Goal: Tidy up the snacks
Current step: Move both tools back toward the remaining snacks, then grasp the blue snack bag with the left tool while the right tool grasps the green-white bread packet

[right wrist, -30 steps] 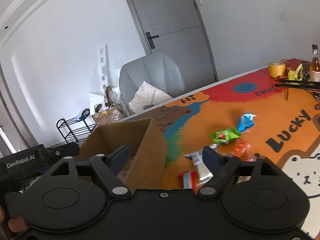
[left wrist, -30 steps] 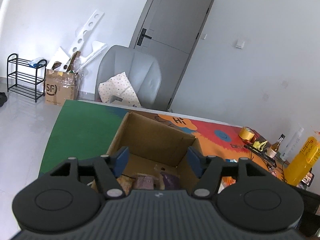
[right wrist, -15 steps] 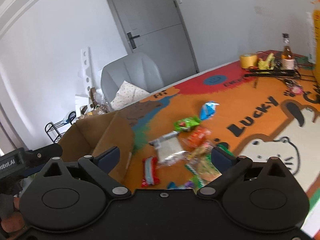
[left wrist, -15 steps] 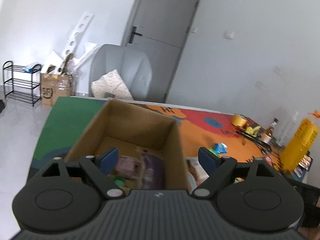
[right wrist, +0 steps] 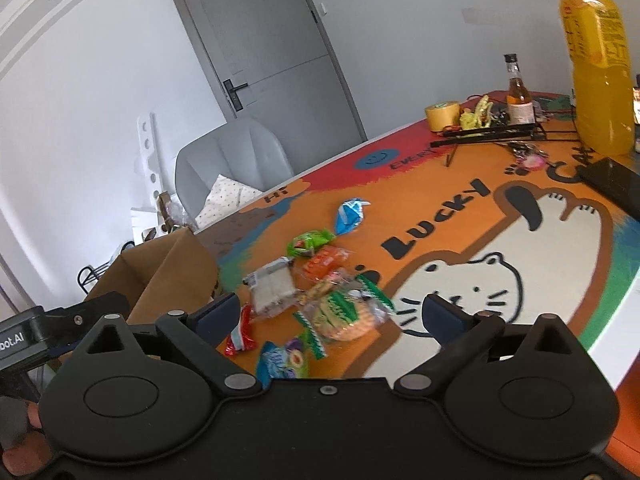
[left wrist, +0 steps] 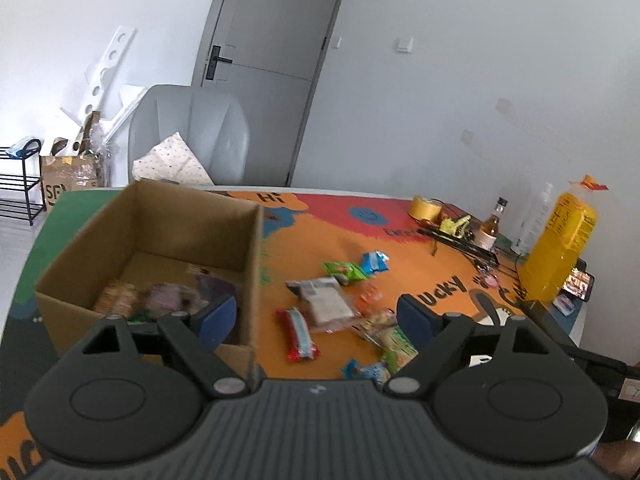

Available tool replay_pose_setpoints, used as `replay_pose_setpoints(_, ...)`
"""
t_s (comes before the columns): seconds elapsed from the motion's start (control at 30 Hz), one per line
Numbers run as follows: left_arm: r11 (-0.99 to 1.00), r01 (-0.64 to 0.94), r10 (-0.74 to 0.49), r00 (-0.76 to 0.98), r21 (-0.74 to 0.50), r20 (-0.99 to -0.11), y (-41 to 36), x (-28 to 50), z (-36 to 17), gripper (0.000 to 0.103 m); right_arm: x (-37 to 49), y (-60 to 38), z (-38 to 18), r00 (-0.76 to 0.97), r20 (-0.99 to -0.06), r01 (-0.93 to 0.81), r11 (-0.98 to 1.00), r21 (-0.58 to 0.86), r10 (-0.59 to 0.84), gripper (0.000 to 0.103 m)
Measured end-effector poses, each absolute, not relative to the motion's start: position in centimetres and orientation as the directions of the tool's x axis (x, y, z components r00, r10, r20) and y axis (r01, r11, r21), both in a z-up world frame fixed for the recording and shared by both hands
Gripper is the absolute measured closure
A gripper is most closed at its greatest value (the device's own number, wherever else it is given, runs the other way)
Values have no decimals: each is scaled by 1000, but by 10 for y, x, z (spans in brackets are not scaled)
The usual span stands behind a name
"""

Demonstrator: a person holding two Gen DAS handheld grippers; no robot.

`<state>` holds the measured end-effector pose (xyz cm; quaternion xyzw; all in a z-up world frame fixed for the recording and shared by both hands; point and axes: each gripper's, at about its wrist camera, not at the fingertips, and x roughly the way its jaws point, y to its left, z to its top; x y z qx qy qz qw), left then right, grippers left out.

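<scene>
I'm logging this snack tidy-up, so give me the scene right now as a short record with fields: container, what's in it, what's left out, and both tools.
container: cardboard box, open top, on the left of the table mat
in box: a few wrapped snacks, blurred
left on mat: loose snack pile right of the box, including a blue packet and a green packet
left tool: open, holding nothing
right tool: open, holding nothing, above the pile
</scene>
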<state>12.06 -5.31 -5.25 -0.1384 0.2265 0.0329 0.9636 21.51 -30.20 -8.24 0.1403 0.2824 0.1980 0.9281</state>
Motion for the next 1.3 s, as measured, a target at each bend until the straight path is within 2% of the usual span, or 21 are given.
replay_pose_setpoints(0.63,965,-104,-33,862,-240,-506,-104,142,-84,17,227,-347,-116,728,-492,-270,859,435,477,5)
replay_pose_setpoints(0.87,964,-109,-42,837,-241,-546,-111,157,-103,19,239,-347,-130,696,-514,-267,845,463,501,12)
replay_pose_setpoints(1.3,959,-126,-59,790,-255,-611,-114,192,-133,28,261,-343,-142,671,-535,-257,838,481,513,14)
